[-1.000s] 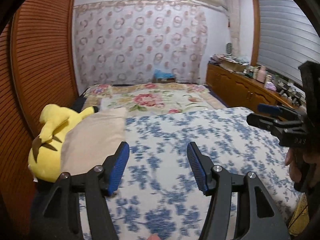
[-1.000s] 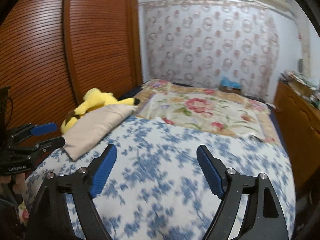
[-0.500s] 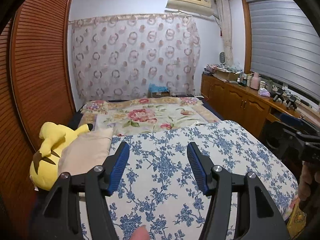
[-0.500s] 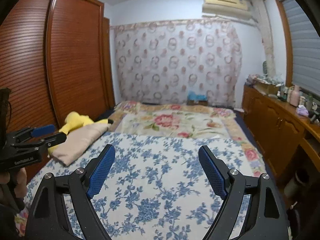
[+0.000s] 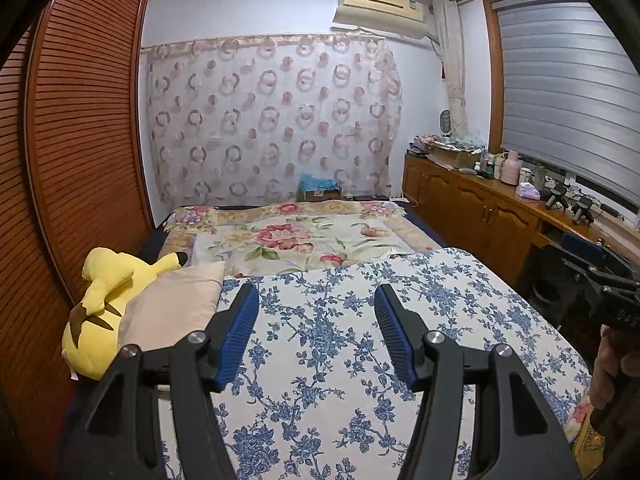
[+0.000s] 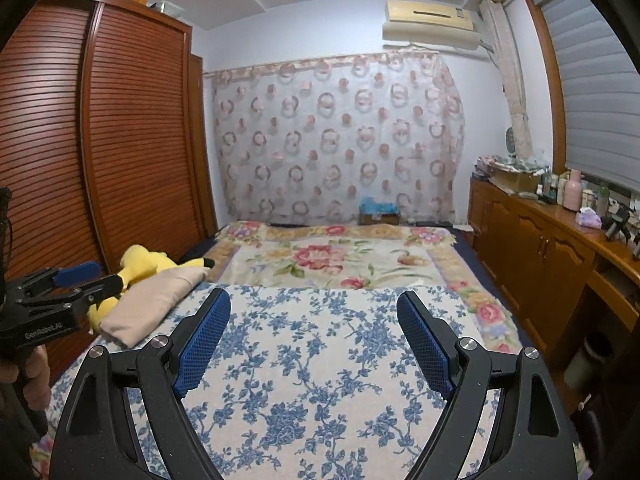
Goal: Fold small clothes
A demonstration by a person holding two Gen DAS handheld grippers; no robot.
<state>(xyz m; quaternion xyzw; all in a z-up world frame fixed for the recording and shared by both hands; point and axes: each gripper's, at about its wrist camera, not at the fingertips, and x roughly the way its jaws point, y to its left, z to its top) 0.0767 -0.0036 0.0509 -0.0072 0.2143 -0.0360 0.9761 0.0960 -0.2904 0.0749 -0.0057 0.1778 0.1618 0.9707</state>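
Note:
A folded beige cloth (image 5: 172,308) lies at the left side of the bed on a blue-flowered sheet (image 5: 332,344), against a yellow plush toy (image 5: 104,300). It also shows in the right wrist view (image 6: 156,300). My left gripper (image 5: 316,332) is open and empty, held above the sheet to the right of the cloth. My right gripper (image 6: 312,340) is open and empty above the sheet. The left gripper shows at the left edge of the right wrist view (image 6: 60,284). The right gripper shows at the right edge of the left wrist view (image 5: 600,268).
A flowered blanket (image 5: 296,236) covers the far half of the bed. A slatted wooden wardrobe (image 5: 80,152) stands along the left. A wooden cabinet (image 5: 480,208) with bottles and clutter runs along the right under a window. A curtain (image 5: 272,120) hangs at the back.
Both grippers have lifted and pulled back from the bed, so more of the room and ceiling is in view. Both stay open and empty.

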